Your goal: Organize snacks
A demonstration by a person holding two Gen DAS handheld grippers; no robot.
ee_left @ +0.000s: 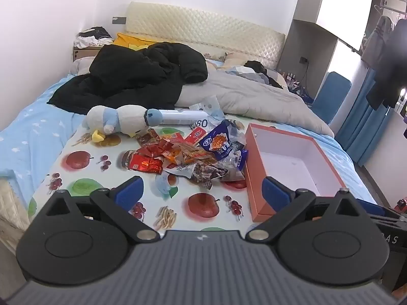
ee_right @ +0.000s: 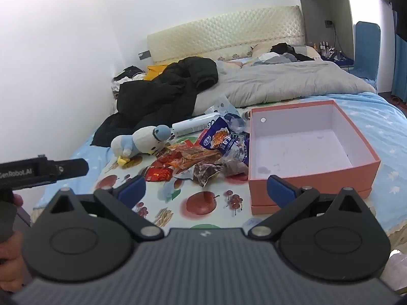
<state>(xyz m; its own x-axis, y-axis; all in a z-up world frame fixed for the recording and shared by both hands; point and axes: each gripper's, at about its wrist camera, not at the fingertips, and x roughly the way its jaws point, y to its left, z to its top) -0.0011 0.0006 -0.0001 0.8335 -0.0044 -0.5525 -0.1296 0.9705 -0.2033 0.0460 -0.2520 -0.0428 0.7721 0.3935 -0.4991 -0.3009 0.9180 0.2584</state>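
Both my jaws are hanging wide open, empty, above the bed.
Risking snagging several crinkly foil snack packets (ee_left: 188, 155) together, spilling beside the empty salmon-pink cardboard box (ee_right: 305, 188).

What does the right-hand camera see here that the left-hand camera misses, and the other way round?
Only the right wrist view shows the person's hand holding the left gripper's handle. Only the left wrist view shows clothes on a rail. Both show the snack pile, the empty orange box, the plush toy and open jaws with nothing between them.
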